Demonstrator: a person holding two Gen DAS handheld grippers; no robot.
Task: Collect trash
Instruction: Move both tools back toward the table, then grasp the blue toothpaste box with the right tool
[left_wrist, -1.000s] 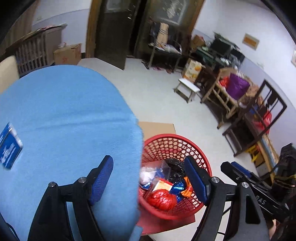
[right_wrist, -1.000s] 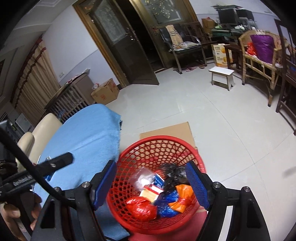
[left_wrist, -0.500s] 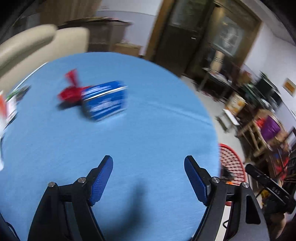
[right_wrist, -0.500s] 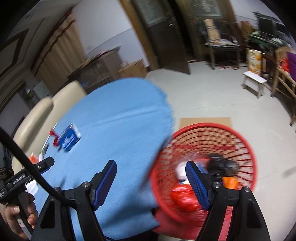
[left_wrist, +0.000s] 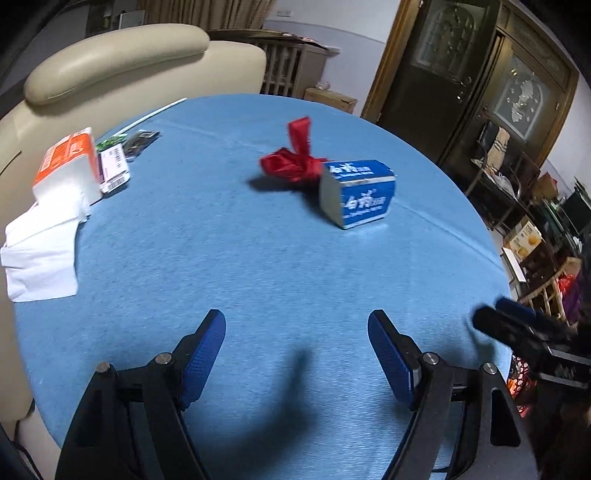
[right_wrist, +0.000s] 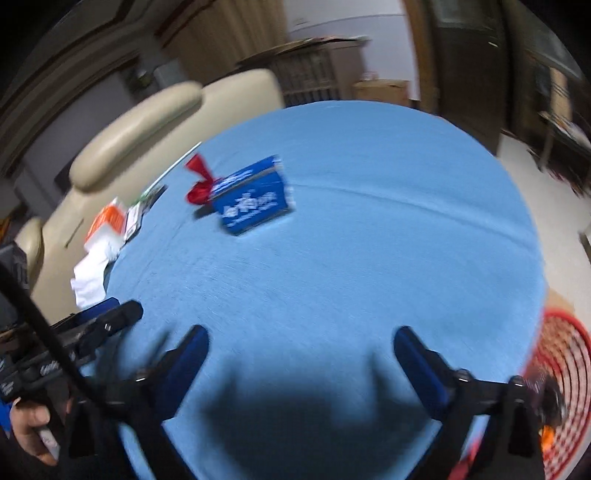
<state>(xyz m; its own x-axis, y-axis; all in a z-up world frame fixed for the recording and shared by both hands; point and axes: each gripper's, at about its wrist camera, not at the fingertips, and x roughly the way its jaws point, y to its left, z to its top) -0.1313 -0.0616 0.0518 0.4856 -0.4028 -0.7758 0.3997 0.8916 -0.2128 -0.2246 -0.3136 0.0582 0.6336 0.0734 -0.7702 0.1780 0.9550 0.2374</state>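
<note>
A blue box (left_wrist: 360, 192) lies on the round table's blue cloth (left_wrist: 258, 258), and a crumpled red wrapper (left_wrist: 293, 160) touches its far side. Both also show in the blurred right wrist view: the blue box (right_wrist: 255, 201) and the red wrapper (right_wrist: 199, 184). My left gripper (left_wrist: 295, 339) hangs open over the near part of the cloth, well short of them, with nothing between its fingers. My right gripper (right_wrist: 301, 349) is opening its jaws over the cloth, also empty. The red mesh basket (right_wrist: 563, 369) of trash stands on the floor at the table's right edge.
At the table's left edge lie an orange-and-white tissue pack (left_wrist: 68, 162), loose white tissue (left_wrist: 40, 258) and small printed packets (left_wrist: 118, 162). A beige sofa (left_wrist: 110, 74) stands behind the table. A dark door (left_wrist: 461, 74) and cluttered furniture fill the right side.
Both grippers have swung left from above the red basket to over the blue table. The box and red wrapper have come into view. The right gripper's jaws stand wider than before.
</note>
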